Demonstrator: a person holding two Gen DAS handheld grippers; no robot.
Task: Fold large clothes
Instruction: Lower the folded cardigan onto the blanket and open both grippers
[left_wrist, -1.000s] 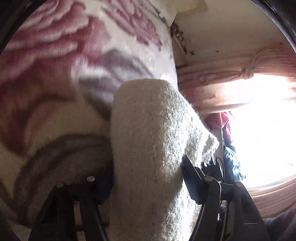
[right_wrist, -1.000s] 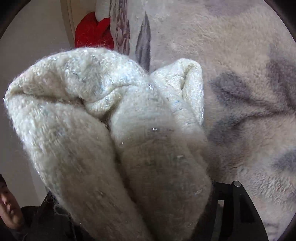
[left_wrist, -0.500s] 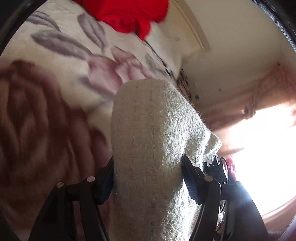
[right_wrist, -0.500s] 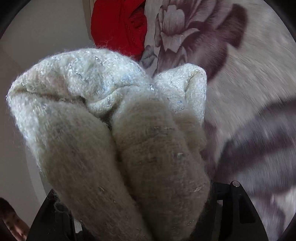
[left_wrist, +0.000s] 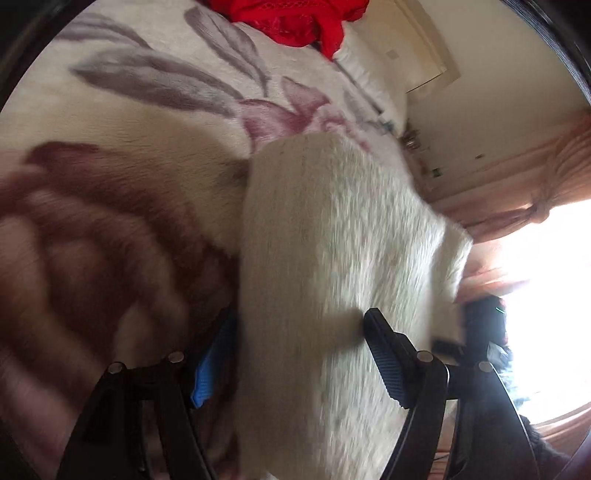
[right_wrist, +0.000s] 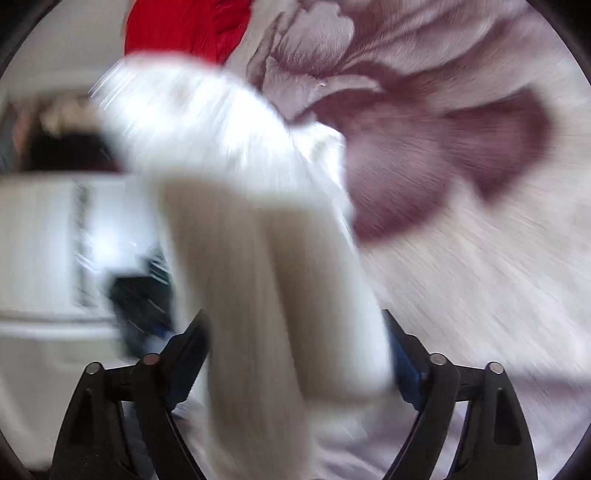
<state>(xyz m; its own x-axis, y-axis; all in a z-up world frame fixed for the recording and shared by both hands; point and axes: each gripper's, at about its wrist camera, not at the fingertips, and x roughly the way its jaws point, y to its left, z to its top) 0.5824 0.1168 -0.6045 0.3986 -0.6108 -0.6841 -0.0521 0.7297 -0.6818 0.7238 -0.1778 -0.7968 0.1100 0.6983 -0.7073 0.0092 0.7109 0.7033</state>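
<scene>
Two thick folds of a cream woolly garment are seen between the jaws, one in each wrist view, above a floral blanket spread on what appears to be a bed. The left hand-held gripper has just been opening; its right pad is seen against the knit while the blue left pad stands slightly apart, so the hold looks loosened. The right hand-held gripper has also just been opening, and the garment lies between its pads in heavy blur, with no clear pressing to be made out. If both releases are not matched, the bulky folds could be pulled askew or sprung open, since thick fuzzy knit is judged to rebound and to cling to pads. A snag on a pad could drag the fold as the jaws are withdrawn. A red garment is heaped beyond the cream garment, at the blanket's far end, near where the fold may be laid. A pink curtain and bright window lie to the cream garment's right.
</scene>
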